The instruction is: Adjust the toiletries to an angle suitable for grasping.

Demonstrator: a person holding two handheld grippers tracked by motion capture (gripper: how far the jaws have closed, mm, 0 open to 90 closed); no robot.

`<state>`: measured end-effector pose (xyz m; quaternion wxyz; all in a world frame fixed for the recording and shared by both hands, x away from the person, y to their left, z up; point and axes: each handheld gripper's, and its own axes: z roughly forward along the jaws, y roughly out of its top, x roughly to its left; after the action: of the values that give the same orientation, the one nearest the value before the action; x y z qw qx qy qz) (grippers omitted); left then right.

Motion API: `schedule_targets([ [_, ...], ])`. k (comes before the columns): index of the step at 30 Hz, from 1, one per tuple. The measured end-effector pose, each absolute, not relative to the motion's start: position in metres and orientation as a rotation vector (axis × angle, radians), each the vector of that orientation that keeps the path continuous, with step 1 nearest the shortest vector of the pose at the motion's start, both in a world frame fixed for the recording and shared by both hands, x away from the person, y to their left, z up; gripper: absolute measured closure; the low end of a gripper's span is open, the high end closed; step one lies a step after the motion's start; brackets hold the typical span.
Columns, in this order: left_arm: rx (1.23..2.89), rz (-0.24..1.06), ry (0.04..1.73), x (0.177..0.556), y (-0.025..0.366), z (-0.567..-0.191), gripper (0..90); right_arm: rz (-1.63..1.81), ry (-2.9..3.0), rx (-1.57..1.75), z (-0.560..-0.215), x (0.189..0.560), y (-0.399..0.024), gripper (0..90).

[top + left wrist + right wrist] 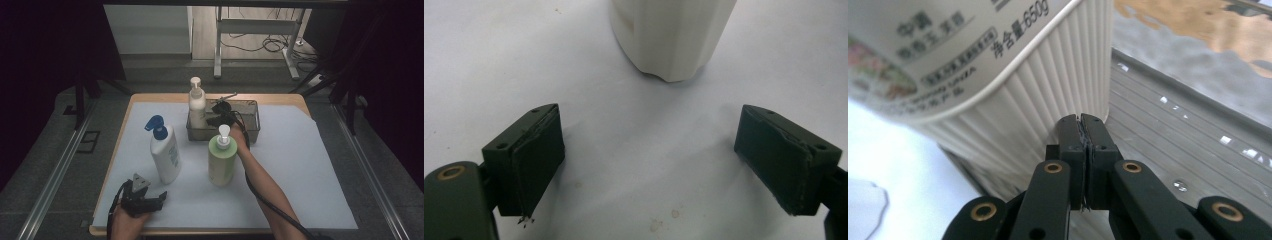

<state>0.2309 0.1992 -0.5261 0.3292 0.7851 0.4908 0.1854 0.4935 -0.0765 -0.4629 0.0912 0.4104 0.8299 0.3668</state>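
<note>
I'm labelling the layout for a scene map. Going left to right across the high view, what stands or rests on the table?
Left gripper → blue-capped white bottle → cream pump bottle in the metal basket → green pump bottle.

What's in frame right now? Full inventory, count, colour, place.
Cream pump bottle: 1, cream, standing in basket's left end.
Basket: 1, grey metal, far centre of table.
White bottle: 1, white with blue pump, left of centre.
Green bottle: 1, pale green with white pump, centre, before basket.
Paper sheet: 1, white, covering table.
Table: 1, wood.
Left gripper: 1, black, near left edge, jaws open.
Right gripper: 1, black, in basket beside cream pump bottle, jaws shut, empty.
</note>
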Motion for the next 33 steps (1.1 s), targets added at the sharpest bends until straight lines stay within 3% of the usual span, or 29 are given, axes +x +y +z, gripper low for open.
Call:
schedule_targets([
  [23, 2.056, 0.484, 1.284, 0.2311, 0.1992, -0.5260, 12.1, 1.142, 2.500, 1.198, -0.4650, 0.4929, -0.0721, 89.3],
  [33, 2.054, 0.485, 1.284, 0.2309, 0.1992, -0.5261, 12.1, 1.068, 2.489, 1.150, -0.4615, 0.4880, -0.0771, 73.2],
])
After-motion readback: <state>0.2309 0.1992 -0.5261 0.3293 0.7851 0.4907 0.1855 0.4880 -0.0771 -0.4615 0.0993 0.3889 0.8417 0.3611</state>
